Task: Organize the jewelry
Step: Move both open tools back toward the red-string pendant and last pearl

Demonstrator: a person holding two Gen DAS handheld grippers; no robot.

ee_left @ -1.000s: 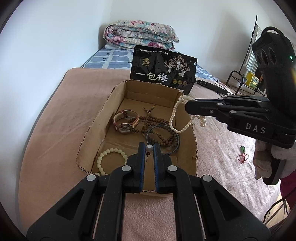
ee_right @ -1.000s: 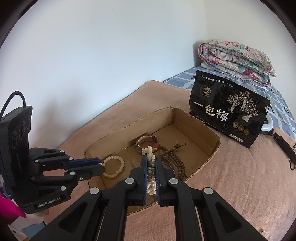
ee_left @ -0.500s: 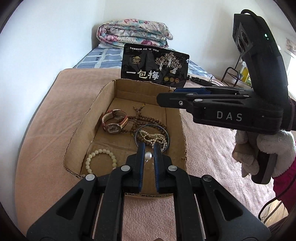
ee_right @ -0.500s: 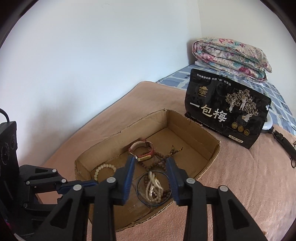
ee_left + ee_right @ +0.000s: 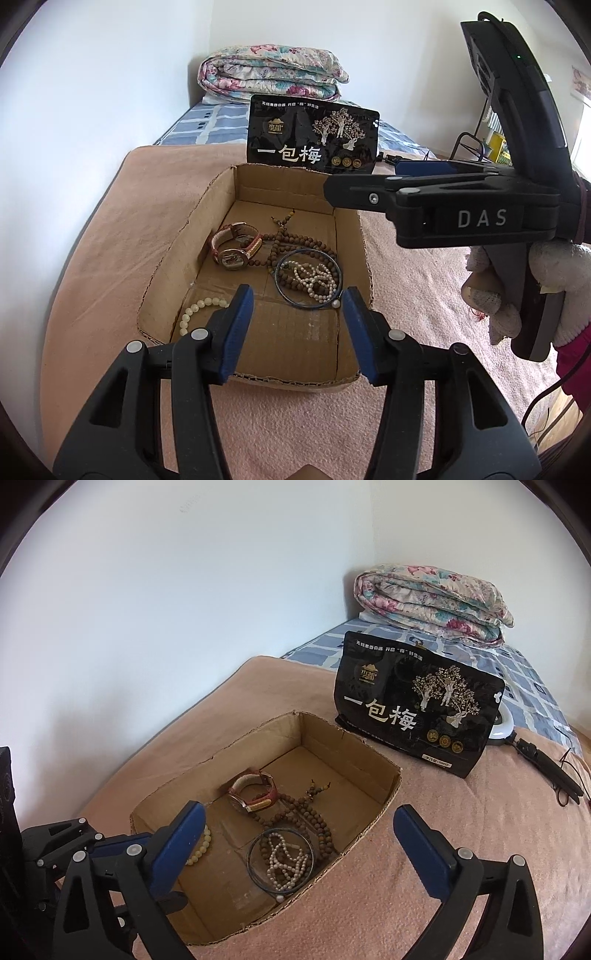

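Note:
The pearl necklace (image 5: 314,277) lies heaped in the cardboard box (image 5: 207,221), inside a dark bangle (image 5: 284,295) and free of both grippers. Beside it lie a string of wooden beads (image 5: 295,243), a watch (image 5: 236,247) and a pale bead bracelet (image 5: 195,310). My left gripper (image 5: 297,295) hangs over the box's near end, its jaws opening with nothing between them. My right gripper (image 5: 299,812) hovers above the box (image 5: 351,746), its jaws opening wide and empty, with the necklace (image 5: 284,864) on the floor below.
A black snack pouch (image 5: 314,140) stands behind the box on the pink blanket (image 5: 406,295). A folded floral quilt (image 5: 269,74) lies by the far wall. A black tool with a cable (image 5: 546,768) rests to the right. A gloved hand (image 5: 554,266) holds the right gripper.
Both grippers were shut on the pearl necklace and held it over the box. The right opened first, then the left, and the necklace dropped into the bangle in the box.

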